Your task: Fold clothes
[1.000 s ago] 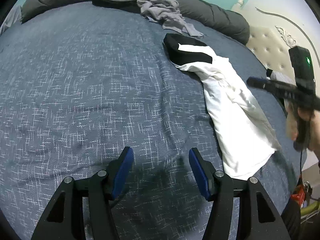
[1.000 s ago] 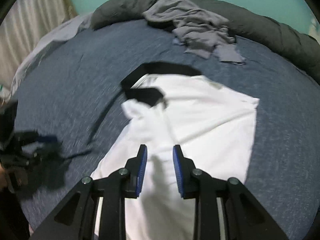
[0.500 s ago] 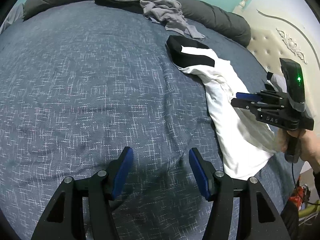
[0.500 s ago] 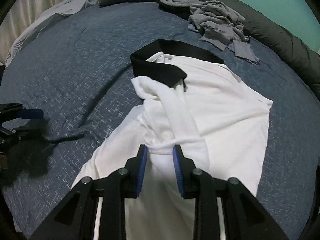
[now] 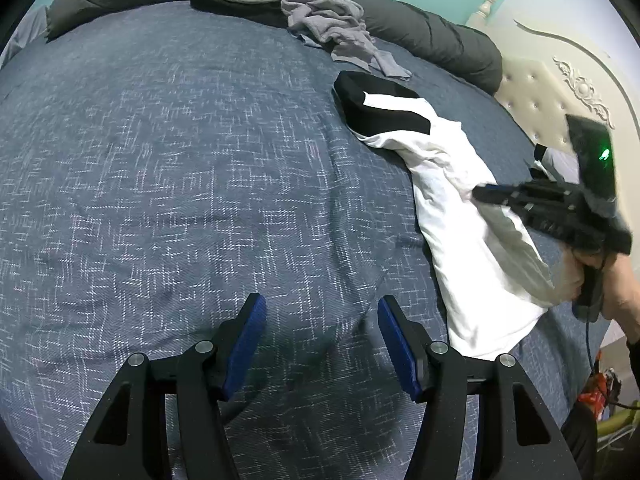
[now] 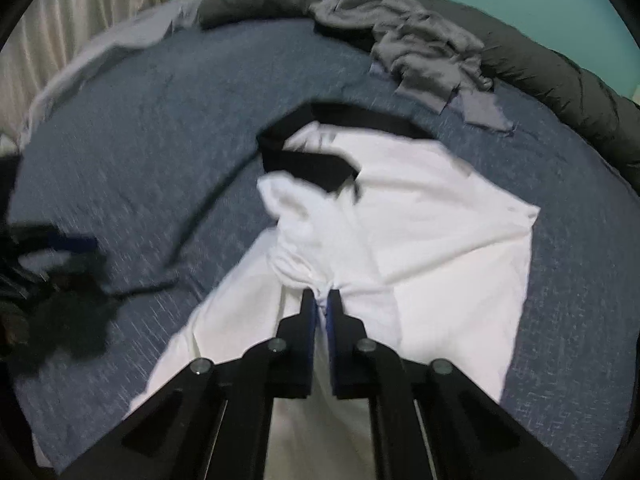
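Clearly the white garment (image 6: 432, 240), black-trimmed at its far end, lies partly bunched on the blue bed (image 5: 180, 180). The right gripper (image 6: 322, 300) is pinched on a gathered ridge of its cloth; lifting slowly and evenly should keep that fabric from slipping out. The left gripper (image 5: 320, 336) hovers wide apart over bare bedding, holding nothing.

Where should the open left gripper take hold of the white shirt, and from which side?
Probably the shirt's near long edge, low down by the hem. That edge faces the left gripper, which hovers open over bare bedspread, so a sideways approach to the right is shortest. The right gripper already pinches a bunched fold mid-shirt, so a second hold apart from it would spread the cloth.
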